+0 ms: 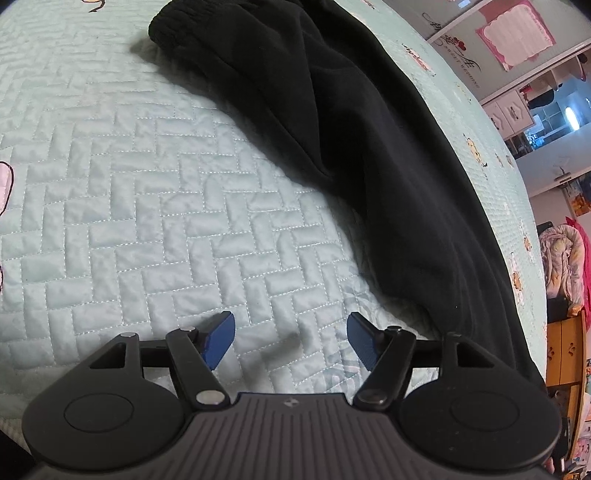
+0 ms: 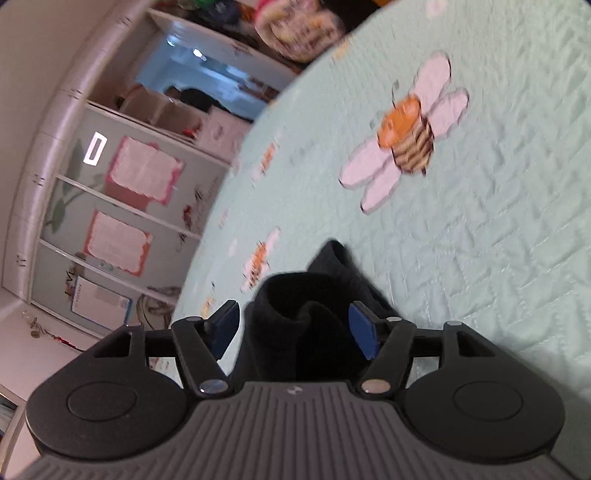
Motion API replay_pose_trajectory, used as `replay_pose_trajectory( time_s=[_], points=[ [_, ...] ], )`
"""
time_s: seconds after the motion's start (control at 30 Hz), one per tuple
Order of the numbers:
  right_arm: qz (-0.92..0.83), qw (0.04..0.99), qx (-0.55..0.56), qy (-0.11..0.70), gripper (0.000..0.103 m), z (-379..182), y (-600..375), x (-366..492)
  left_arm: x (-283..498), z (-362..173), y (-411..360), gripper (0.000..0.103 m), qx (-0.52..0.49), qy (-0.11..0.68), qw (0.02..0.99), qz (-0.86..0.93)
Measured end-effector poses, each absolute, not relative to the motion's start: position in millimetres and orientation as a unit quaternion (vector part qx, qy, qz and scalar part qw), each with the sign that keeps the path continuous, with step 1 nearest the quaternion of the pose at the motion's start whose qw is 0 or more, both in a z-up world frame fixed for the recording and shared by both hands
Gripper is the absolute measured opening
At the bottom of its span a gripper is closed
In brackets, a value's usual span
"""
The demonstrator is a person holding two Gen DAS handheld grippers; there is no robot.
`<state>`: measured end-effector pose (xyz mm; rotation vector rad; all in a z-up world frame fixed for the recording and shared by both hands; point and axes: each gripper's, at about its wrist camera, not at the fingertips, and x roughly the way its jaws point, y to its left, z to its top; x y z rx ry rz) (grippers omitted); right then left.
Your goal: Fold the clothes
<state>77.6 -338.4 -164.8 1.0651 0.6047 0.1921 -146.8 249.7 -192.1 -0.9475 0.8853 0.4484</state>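
A black garment [image 1: 332, 129] lies stretched on the pale green quilted bedspread [image 1: 129, 203], its elastic hem [image 1: 184, 22] at the far end. My left gripper [image 1: 291, 339] stands open over bare quilt just left of the cloth, with nothing between its blue pads [image 1: 219, 339]. In the right wrist view a bunched end of black cloth [image 2: 295, 295] sits between the spread fingers of my right gripper [image 2: 293, 328]. That gripper is open, and the left pad [image 2: 225, 326] stands clear of the cloth.
The bedspread [image 2: 498, 221] carries bee and flower patches [image 2: 410, 136]. The bed's edge runs close beside the garment. Past it stand a wardrobe with pink notices [image 2: 122, 192], white cabinets [image 1: 509, 110] and an orange cabinet [image 1: 565, 350].
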Motion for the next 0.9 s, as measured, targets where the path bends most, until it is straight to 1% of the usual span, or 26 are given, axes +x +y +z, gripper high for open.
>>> replay_pose_trajectory(
  time_s=[0.1, 0.17, 0.3, 0.33, 0.37, 0.4, 0.43, 0.53, 0.57, 0.6, 0.67, 0.7, 0.77, 0.83, 0.9],
  points=[
    [0.11, 0.796, 0.523, 0.284, 0.067, -165, -334, 85, -150, -191, 251, 0.07, -0.439, 0.41, 0.772, 0.209],
    [0.121, 0.775, 0.551, 0.283, 0.071, -164, -334, 89, -150, -192, 252, 0.07, -0.439, 0.411, 0.771, 0.211],
    [0.117, 0.728, 0.585, 0.337, 0.072, -181, -334, 120, -150, -191, 249, 0.07, -0.436, 0.412, 0.772, 0.213],
    [0.121, 0.726, 0.584, 0.343, 0.058, -181, -332, 126, -151, -191, 249, 0.07, -0.435, 0.412, 0.772, 0.213],
    [0.126, 0.723, 0.582, 0.349, 0.017, -180, -330, 132, -152, -191, 249, 0.07, -0.435, 0.412, 0.772, 0.213],
    [0.134, 0.729, 0.575, 0.348, 0.014, -176, -327, 136, -152, -191, 249, 0.07, -0.435, 0.412, 0.771, 0.213],
    [0.158, 0.752, 0.554, 0.32, 0.014, -161, -324, 133, -153, -191, 250, 0.07, -0.437, 0.412, 0.771, 0.213],
    [0.262, 0.807, 0.489, 0.201, 0.013, -114, -311, 110, -152, -193, 250, 0.07, -0.438, 0.412, 0.769, 0.215],
    [0.267, 0.824, 0.464, 0.183, 0.013, -106, -306, 103, -151, -193, 249, 0.071, -0.435, 0.414, 0.77, 0.216],
    [0.257, 0.839, 0.444, 0.18, 0.014, -104, -303, 100, -149, -193, 248, 0.073, -0.43, 0.415, 0.771, 0.217],
    [0.214, 0.856, 0.419, 0.214, 0.014, -123, -304, 107, -147, -192, 244, 0.074, -0.421, 0.417, 0.775, 0.218],
    [0.184, 0.859, 0.412, 0.242, 0.014, -137, -306, 113, -147, -191, 243, 0.074, -0.416, 0.418, 0.777, 0.218],
    [0.11, 0.84, 0.432, 0.308, 0.014, -171, -316, 122, -148, -191, 243, 0.074, -0.416, 0.418, 0.778, 0.217],
    [0.092, 0.833, 0.448, 0.311, 0.014, -186, -320, 116, -150, -191, 243, 0.074, -0.42, 0.416, 0.777, 0.216],
    [0.095, 0.831, 0.458, 0.301, 0.015, -189, -316, 107, -149, -188, 243, 0.074, -0.417, 0.416, 0.779, 0.215]
  ],
)
